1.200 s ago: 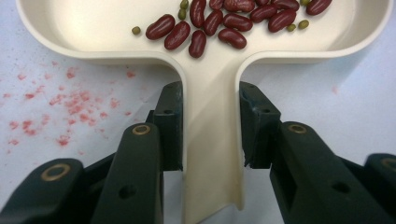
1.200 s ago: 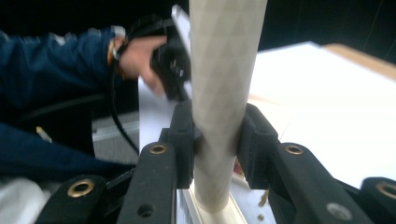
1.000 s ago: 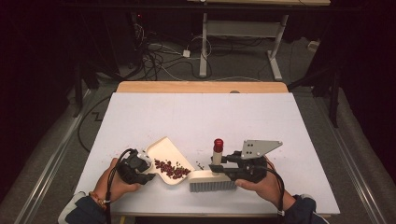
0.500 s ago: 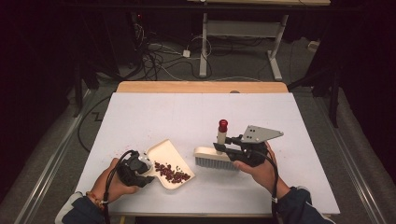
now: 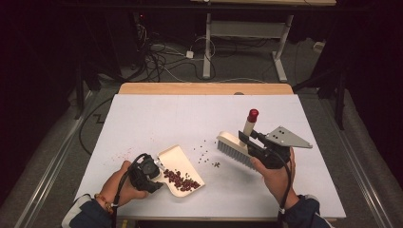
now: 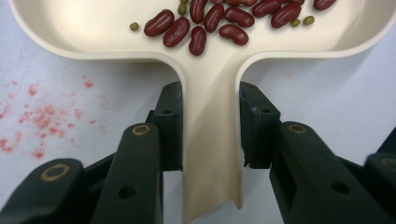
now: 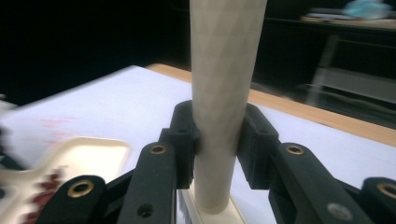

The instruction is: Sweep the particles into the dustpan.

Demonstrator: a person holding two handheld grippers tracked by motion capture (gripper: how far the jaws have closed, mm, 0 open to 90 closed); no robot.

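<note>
A cream dustpan [image 5: 183,167] lies on the white table with several red kidney beans [image 5: 179,179] in it. My left gripper [image 5: 151,172] is shut on the dustpan's handle [image 6: 212,140], and beans [image 6: 201,28] and small green ones lie in the pan ahead of the jaws. My right gripper [image 5: 253,143] is shut on the brush handle [image 7: 223,98], a cream post with a red tip [image 5: 253,114]. The brush head [image 5: 234,149] hangs tilted to the right of the pan. A few loose beans [image 5: 205,154] lie scattered on the table between pan and brush.
Red smudges [image 5: 122,154] mark the table [image 5: 157,114] left of the pan. A wooden edge [image 5: 204,88] runs along the table's far side. Cables and a desk frame [image 5: 247,33] lie on the dark floor beyond.
The right gripper has carried the brush up and to the right, away from the pan. The dustpan has shifted and turned slightly in the left gripper. Loose beans now show on the table.
</note>
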